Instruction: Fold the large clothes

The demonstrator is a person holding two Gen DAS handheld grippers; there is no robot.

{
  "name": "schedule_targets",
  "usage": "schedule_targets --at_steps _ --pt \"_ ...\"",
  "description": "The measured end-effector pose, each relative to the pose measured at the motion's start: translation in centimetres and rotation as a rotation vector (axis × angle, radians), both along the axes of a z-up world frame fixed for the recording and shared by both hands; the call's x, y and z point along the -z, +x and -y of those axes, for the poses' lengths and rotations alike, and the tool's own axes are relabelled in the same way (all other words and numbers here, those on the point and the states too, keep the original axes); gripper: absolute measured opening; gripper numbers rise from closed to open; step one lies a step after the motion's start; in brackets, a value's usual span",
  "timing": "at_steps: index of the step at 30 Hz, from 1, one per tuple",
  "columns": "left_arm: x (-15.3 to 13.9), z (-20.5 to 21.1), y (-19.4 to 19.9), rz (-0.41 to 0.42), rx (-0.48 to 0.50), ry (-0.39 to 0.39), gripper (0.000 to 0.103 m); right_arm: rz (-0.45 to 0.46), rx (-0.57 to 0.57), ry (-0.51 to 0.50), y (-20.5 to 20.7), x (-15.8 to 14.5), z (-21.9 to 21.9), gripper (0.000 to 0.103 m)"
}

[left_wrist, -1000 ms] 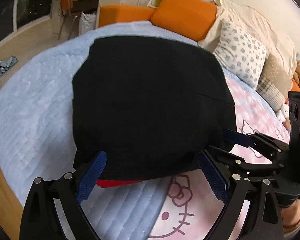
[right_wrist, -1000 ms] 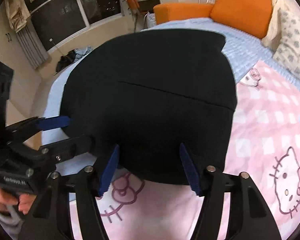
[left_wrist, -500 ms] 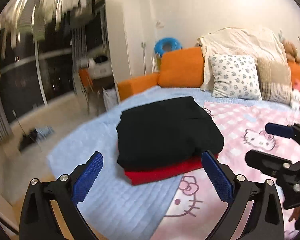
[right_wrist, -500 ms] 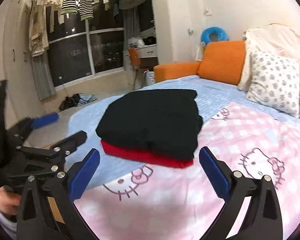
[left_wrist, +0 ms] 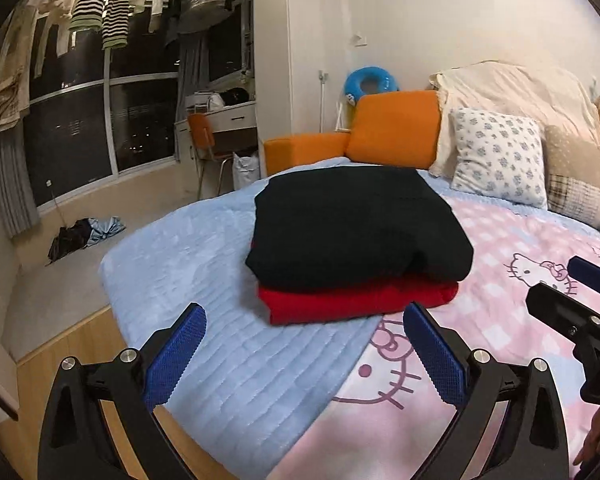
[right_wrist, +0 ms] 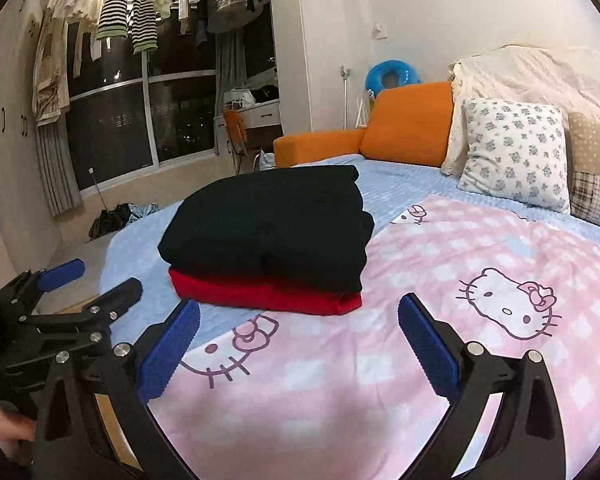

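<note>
Left wrist view: the left gripper [left_wrist: 300, 344] hangs low in front with its blue fingers [left_wrist: 176, 356] spread wide apart and nothing between them; they have just been opening. Ahead, clear of the fingertips, a folded black garment [left_wrist: 356, 232] lies on top of a folded red garment [left_wrist: 356, 298], the pair forming one stack on the light blue quilt [left_wrist: 204, 264] of the bed. The stack's long axis runs away from the camera toward the orange cushion [left_wrist: 396, 128], with its thick rounded fold edge facing the gripper. The red piece shows only as a strip under the near edge. Bare blue quilt lies open to the left up to the bed's edge, and the pink cartoon-cat blanket [left_wrist: 500, 280] lies open to the right. The right gripper [left_wrist: 580, 292] enters at the right border.

Right wrist view: the right gripper [right_wrist: 300, 336] also has its fingers [right_wrist: 428, 352] wide apart and empty, having just been opening. The stack sits left of centre, its near-right corner touching the pink blanket's edge and the rest on the blue quilt. Its stacked fold edges face right. The pink blanket beside it is open, and pillows [right_wrist: 512, 152] stand well behind. The left gripper [right_wrist: 84, 288] shows at the left, beside the stack but apart from it.
</note>
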State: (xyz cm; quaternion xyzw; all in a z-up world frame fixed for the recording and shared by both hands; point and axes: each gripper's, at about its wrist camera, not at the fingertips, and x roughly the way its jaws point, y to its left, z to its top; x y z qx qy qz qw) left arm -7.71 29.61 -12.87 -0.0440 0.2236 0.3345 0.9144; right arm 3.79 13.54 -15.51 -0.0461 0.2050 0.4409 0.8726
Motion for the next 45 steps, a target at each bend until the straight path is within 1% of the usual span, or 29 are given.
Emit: schedule_targets --at_steps 5,16,26,33,37,41,45 --pt "0.6 -0.1 0.8 -0.038 0.004 0.013 0.1 0.027 0.001 -0.015 -0.1 0.2 -0.2 0.098" --pt "0.6 0.3 1.4 -0.027 0.032 0.015 0.1 0.074 0.008 -0.03 -0.6 0.0 -0.3 0.098" --pt "1.1 0.5 0.6 -0.024 0.022 0.002 0.1 0.056 0.002 -0.026 -0.3 0.1 -0.2 0.098" --pt "1.3 0.4 -0.2 -0.009 0.011 -0.015 0.1 0.066 -0.006 -0.04 -0.4 0.2 -0.5 0.098" --pt "1.4 0.4 -0.5 -0.006 0.007 -0.014 0.1 0.072 -0.008 -0.05 -0.6 0.4 -0.7 0.098" --pt "1.4 0.6 -0.6 -0.009 0.003 -0.012 0.1 0.054 -0.016 -0.045 -0.5 0.6 -0.7 0.098" --pt "1.4 0.5 -0.6 -0.008 0.005 -0.012 0.1 0.058 -0.008 -0.047 -0.5 0.5 -0.6 0.098"
